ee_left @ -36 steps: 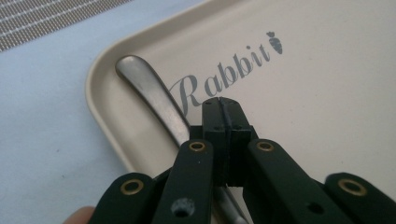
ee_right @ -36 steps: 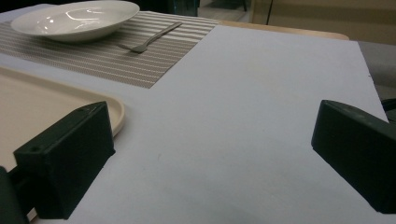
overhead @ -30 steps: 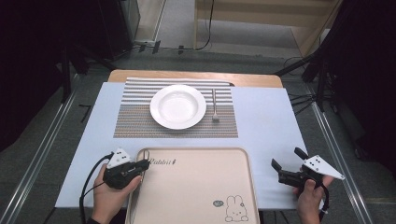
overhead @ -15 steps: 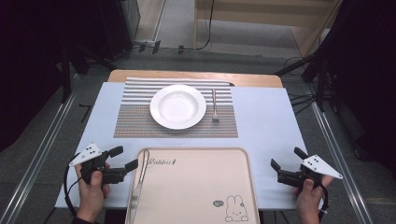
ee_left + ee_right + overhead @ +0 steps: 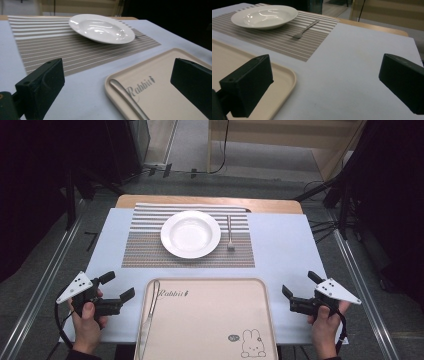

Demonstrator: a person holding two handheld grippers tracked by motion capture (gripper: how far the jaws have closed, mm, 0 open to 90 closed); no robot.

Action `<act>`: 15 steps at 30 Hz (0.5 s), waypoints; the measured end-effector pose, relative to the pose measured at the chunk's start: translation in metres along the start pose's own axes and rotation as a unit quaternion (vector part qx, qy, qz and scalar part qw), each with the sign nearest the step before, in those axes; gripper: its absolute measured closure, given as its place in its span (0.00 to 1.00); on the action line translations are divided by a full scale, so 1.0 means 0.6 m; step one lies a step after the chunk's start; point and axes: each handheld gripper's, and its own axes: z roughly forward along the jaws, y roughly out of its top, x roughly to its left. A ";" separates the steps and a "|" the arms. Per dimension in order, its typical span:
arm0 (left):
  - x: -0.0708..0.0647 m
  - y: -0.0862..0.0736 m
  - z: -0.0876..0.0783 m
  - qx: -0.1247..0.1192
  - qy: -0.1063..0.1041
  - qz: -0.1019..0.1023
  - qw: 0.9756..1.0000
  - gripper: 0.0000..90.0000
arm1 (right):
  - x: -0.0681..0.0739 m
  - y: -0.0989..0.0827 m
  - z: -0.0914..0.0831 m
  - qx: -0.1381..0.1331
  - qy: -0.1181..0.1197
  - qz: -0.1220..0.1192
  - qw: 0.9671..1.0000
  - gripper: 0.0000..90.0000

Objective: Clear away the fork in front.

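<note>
Beige tray (image 5: 210, 320) at the near edge of the table (image 5: 285, 255), rounded corners, low raised rim, "Rabbit" lettering near its far left corner and a small rabbit drawing near its near right corner. Inside it, one spoon (image 5: 148, 317), lying along the left rim, handle toward the far side, bowl end toward the near side; slim, silver, dull shine. Same spoon (image 5: 127, 97) in the left gripper view, resting flat just inside the rim beside the lettering.

Beyond the tray, a striped mat (image 5: 187, 242) bearing a white plate (image 5: 190, 234), deep, glossy, nothing in it. Just to the right of the plate, on the mat, a small fork (image 5: 230, 234), apart from the plate.

Left gripper (image 5: 116, 289) just off the tray's left edge, held in a hand (image 5: 87, 327), jaws just opened and now wide apart, nothing between them, spoon near but untouched. Right gripper (image 5: 299, 285) off the tray's right edge, jaws wide apart as well, over bare table.
</note>
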 end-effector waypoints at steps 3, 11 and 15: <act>0.005 -0.003 0.000 0.005 0.002 0.010 1.000 0.00 | 0.009 0.021 0.012 0.003 0.009 -0.003 1.000 0.00; 0.018 -0.011 0.006 0.011 0.008 0.025 1.000 0.00 | 0.029 0.086 0.048 0.009 0.027 -0.014 1.000 0.00; 0.013 -0.019 0.013 0.013 0.004 0.036 0.999 0.00 | 0.037 0.113 0.068 0.012 0.034 -0.017 0.999 0.00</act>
